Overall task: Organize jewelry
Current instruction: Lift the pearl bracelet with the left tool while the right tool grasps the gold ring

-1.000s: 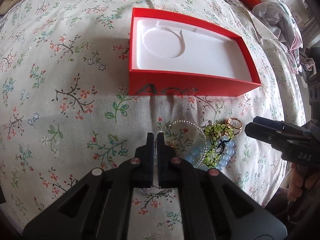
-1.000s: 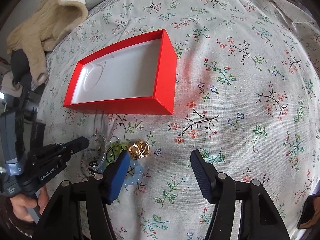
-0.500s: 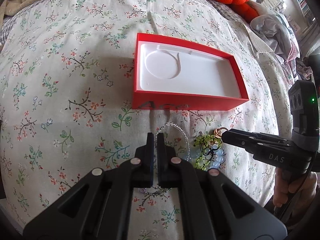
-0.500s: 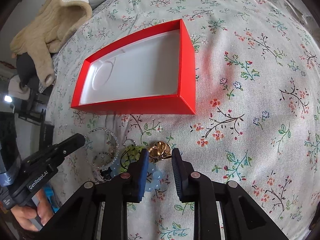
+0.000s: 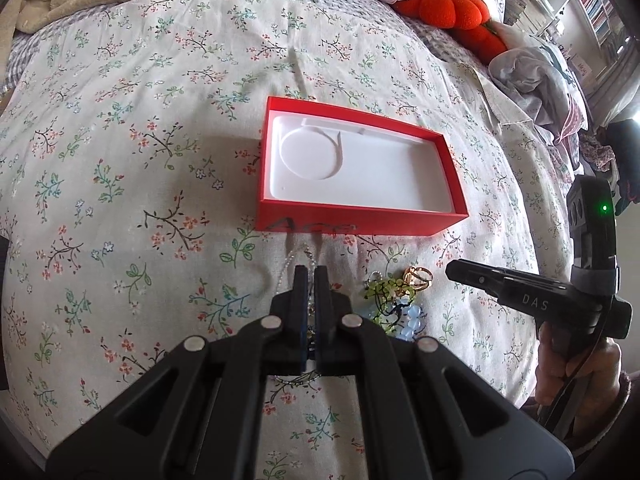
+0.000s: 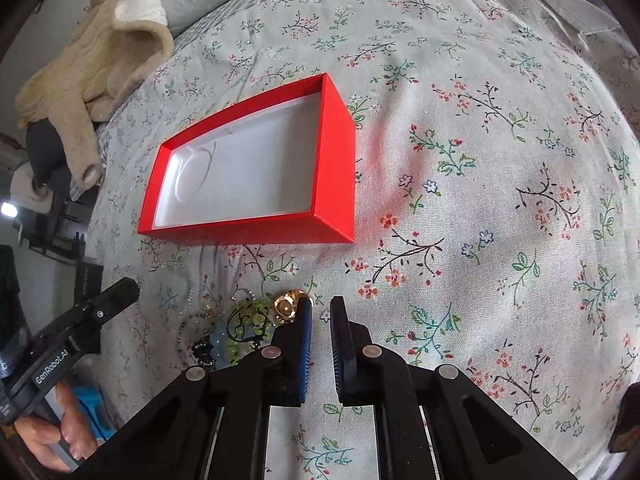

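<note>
A red box (image 5: 360, 224) with a white moulded insert lies open on the flowered bedspread; it shows in the right wrist view too (image 6: 240, 228). Just in front of it lies a tangle of jewelry: a green bead bracelet (image 5: 384, 290), pale blue beads (image 5: 412, 318) and a gold ring (image 5: 418, 278). My left gripper (image 5: 310, 270) is shut on a clear bead chain (image 5: 294, 256), which hangs above and below its fingers. My right gripper (image 6: 321, 306) is closing to a narrow gap with nothing seen between the jaws. The gold ring (image 6: 285, 306) sits just left of its left finger.
A beige knit garment (image 6: 92, 80) lies at the bed's far left corner. An orange plush (image 5: 452, 12) and a heap of clothes (image 5: 532, 76) sit at the far right. A person's hand (image 5: 560, 376) holds the right gripper. Right of the box is open bedspread (image 6: 500, 200).
The left gripper has risen, still shut on the bead chain, so more of the bed shows. The right jaws went from wide open to nearly together beside the gold ring.
</note>
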The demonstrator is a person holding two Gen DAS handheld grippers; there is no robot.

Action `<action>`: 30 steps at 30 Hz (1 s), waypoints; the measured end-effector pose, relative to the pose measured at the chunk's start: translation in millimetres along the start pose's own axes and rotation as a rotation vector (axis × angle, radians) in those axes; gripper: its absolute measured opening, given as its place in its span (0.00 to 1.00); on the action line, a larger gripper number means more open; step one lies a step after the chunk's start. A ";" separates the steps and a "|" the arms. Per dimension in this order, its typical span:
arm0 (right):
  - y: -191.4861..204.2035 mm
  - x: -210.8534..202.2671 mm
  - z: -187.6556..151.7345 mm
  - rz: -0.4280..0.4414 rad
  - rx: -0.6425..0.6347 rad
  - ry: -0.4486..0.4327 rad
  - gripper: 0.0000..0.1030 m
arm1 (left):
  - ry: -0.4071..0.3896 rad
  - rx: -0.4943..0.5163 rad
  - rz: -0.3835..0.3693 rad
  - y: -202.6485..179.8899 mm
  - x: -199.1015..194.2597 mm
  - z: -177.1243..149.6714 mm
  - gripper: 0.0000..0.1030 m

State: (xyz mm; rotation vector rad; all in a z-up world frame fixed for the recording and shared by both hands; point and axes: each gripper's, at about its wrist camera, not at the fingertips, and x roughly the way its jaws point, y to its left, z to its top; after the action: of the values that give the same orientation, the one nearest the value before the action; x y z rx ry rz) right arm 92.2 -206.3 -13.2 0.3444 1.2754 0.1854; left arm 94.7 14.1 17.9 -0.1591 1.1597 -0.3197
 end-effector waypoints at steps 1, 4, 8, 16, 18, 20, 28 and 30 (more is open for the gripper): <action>-2.3 0.1 0.3 0.012 0.004 0.003 0.16 | 0.000 0.002 0.001 -1.2 0.0 0.0 0.03; -8.2 2.1 0.7 0.030 0.036 0.023 0.17 | 0.000 0.000 0.004 -2.0 -0.7 -1.2 0.03; -9.7 7.9 1.1 0.070 0.076 0.052 0.32 | 0.000 0.002 0.004 -4.8 -0.5 -1.7 0.03; -4.5 11.7 0.6 0.064 0.107 0.045 0.62 | 0.012 -0.003 0.014 -4.2 3.4 -2.8 0.03; -4.0 13.9 0.4 0.053 0.108 0.051 0.62 | 0.017 -0.010 0.018 -2.5 4.4 -3.6 0.03; -2.8 15.8 1.0 0.044 0.112 0.052 0.61 | 0.016 -0.010 0.023 -1.7 4.3 -4.3 0.03; 4.2 24.2 6.0 0.040 0.119 0.059 0.55 | 0.018 -0.005 0.024 -1.4 4.3 -4.0 0.03; 4.8 27.1 6.0 0.037 0.125 0.064 0.52 | 0.017 -0.005 0.024 -1.2 4.3 -4.1 0.03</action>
State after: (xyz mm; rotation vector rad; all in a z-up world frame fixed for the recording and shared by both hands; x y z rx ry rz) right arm 105.9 -194.0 -34.5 0.4732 1.3477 0.1495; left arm 92.3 11.7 12.9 -0.1468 1.1788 -0.2976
